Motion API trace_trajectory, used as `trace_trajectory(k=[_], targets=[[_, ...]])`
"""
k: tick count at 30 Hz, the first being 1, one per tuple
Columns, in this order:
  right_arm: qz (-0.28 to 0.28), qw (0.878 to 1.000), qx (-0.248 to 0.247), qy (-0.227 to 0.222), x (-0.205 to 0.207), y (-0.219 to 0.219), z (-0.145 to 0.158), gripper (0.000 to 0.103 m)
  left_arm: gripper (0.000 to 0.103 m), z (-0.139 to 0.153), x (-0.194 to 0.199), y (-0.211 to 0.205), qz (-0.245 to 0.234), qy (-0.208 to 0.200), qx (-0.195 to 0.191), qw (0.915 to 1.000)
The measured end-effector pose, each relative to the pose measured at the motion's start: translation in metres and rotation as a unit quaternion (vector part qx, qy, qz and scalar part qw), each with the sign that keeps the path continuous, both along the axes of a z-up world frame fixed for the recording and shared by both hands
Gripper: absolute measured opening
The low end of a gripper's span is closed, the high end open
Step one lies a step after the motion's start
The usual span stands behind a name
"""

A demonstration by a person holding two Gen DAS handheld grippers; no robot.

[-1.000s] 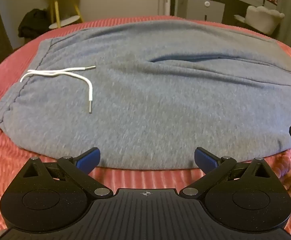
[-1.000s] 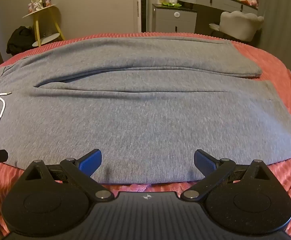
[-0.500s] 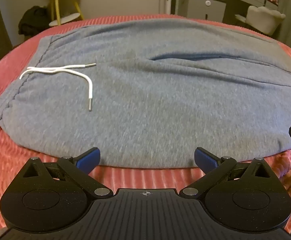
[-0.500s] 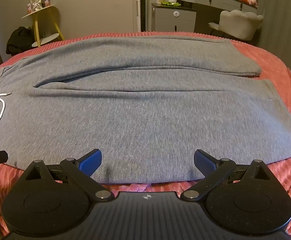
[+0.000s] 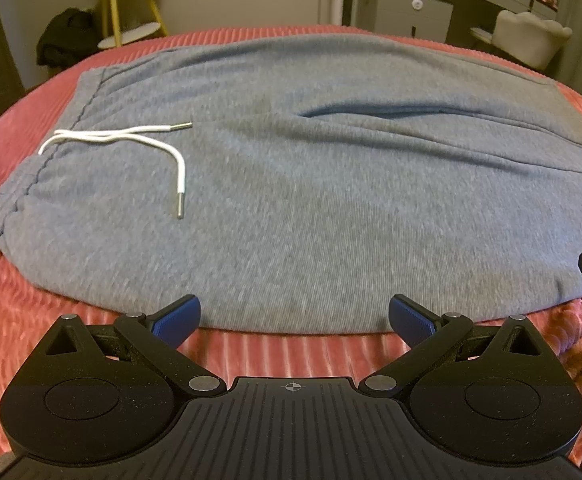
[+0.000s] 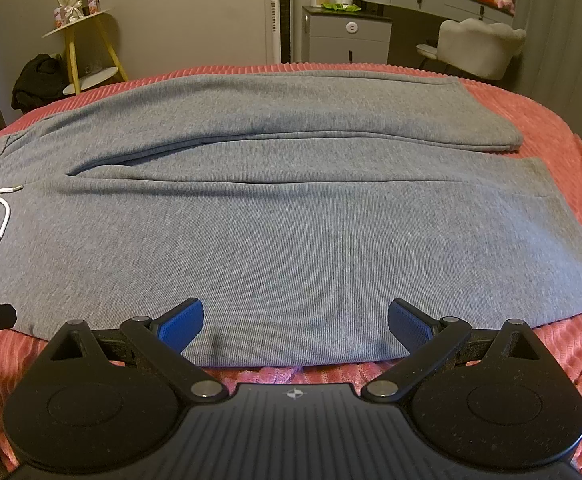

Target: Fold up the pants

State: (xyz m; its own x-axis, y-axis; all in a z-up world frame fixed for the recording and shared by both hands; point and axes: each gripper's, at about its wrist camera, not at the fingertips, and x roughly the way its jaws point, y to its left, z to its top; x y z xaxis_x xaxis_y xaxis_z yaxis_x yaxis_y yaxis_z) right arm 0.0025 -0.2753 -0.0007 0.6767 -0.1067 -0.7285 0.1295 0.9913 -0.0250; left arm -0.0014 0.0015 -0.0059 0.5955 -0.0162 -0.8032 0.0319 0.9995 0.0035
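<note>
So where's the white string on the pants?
The string lies on top of the pants by the waistband, upper left in the left view. In the right view it shows at the far left edge.

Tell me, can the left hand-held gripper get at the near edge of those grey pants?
Probably yes: the left hand-held gripper is open, the pants edge lies just ahead, nothing between.
</note>
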Motion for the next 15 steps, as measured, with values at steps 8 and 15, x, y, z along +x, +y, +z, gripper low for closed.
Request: trace_trajectory(k=[8,15], targets=[[0.000,1.000,0.000,0.000,-0.0005,0.0001,-0.0002,0.099,0.103,-0.0003,-0.0011,0.0004,0.001,0.002,-0.002,1.0000],[0.000,1.000,0.000,0.000,-0.0004,0.0003,-0.0003,0.099,0.103,0.0008,0.0003,0.0006,0.002,0.006,-0.004,1.0000]])
